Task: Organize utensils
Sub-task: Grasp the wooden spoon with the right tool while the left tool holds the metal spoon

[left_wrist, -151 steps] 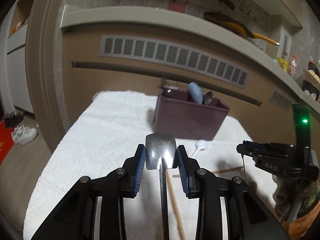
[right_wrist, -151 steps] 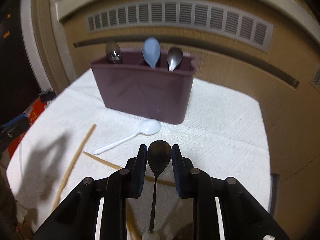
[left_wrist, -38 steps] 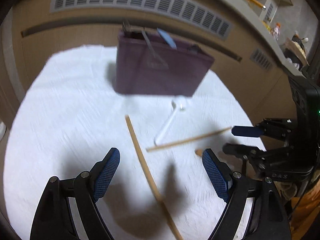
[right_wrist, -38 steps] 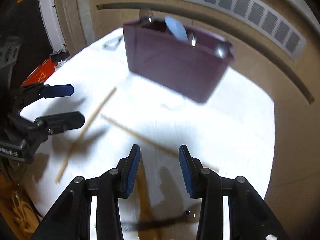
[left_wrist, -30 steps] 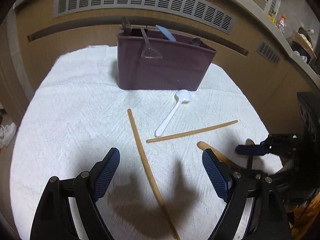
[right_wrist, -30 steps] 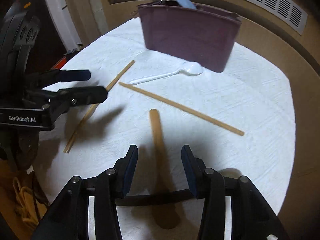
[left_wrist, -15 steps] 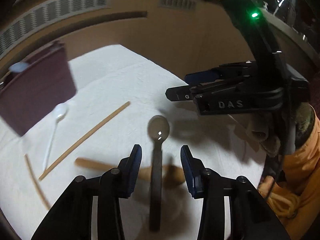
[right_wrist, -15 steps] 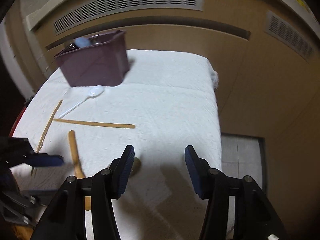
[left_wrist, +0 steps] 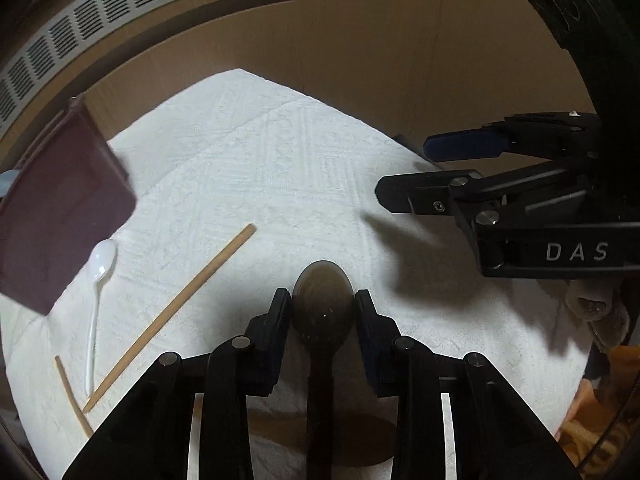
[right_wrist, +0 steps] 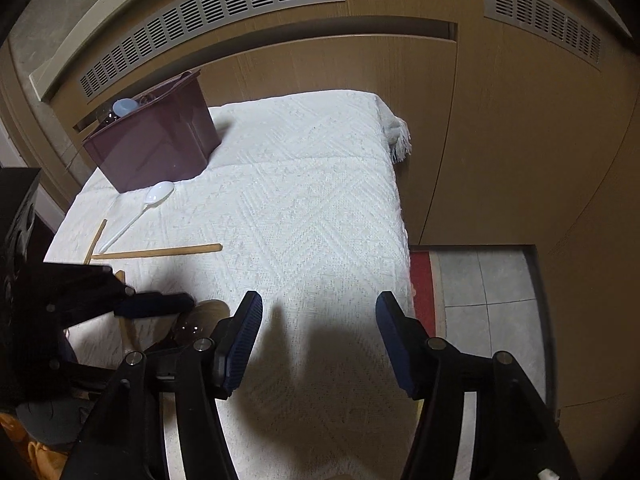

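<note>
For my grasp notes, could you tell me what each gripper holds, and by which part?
The left gripper clasps the dark metal spoon by its bowl; the right gripper stands open, holding nothing.

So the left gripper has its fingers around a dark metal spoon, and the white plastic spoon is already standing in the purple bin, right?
Not quite. The left gripper does have the dark metal spoon between its fingers, but the white plastic spoon is lying on the white cloth beside the purple bin, not in it. The left wrist view shows this.
</note>
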A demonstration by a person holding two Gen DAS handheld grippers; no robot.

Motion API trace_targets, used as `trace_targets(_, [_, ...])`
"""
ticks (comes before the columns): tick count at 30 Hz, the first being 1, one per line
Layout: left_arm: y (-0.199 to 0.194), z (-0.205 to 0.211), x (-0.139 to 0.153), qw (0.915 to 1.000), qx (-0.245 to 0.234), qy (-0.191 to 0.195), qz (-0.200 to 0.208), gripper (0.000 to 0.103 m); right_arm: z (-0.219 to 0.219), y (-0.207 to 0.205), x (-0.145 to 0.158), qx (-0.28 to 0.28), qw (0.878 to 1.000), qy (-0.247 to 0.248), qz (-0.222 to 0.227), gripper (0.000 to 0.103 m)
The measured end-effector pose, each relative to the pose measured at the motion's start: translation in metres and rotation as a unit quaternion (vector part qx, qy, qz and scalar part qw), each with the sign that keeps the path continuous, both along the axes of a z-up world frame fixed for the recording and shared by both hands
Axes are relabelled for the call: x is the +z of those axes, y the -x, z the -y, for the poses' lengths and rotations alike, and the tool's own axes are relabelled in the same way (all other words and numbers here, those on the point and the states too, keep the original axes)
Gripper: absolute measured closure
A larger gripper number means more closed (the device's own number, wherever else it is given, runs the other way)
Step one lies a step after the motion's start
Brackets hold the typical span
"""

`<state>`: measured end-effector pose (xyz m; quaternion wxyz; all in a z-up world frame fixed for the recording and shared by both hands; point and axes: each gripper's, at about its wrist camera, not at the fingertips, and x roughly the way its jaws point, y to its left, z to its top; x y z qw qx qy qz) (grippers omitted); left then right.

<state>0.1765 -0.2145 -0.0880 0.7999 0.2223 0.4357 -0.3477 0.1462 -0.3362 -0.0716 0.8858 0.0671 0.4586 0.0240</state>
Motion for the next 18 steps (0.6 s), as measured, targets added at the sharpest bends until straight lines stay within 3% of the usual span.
trace_targets(5, [0.004, -0.038, 0.012, 0.9973, 0.056, 0.046, 0.008, 0.07, -0.01, 0.001, 0.005, 0.012, 1.0, 0.006, 0.004, 0.046])
trace_targets(9, [0.004, -0.105, 0.03, 0.986, 0.136, 0.093, 0.028, 0.07, -0.025, 0.002, 0.011, 0.033, 0.999, 0.017, 0.008, 0.046])
trace_targets(11, [0.003, -0.142, 0.037, 0.9749, 0.188, 0.112, 0.038, 0.07, -0.036, 0.002, 0.014, 0.05, 0.998, 0.021, 0.01, 0.046])
trace_targets(15, [0.004, -0.208, 0.045, 0.9406, 0.297, 0.156, 0.055, 0.07, -0.073, 0.001, 0.014, 0.116, 0.993, 0.013, 0.005, 0.046])
trace_targets(18, [0.007, -0.229, 0.049, 0.9268, 0.334, 0.151, 0.083, 0.07, -0.105, 0.0, 0.01, 0.17, 0.985, 0.005, -0.006, 0.046])
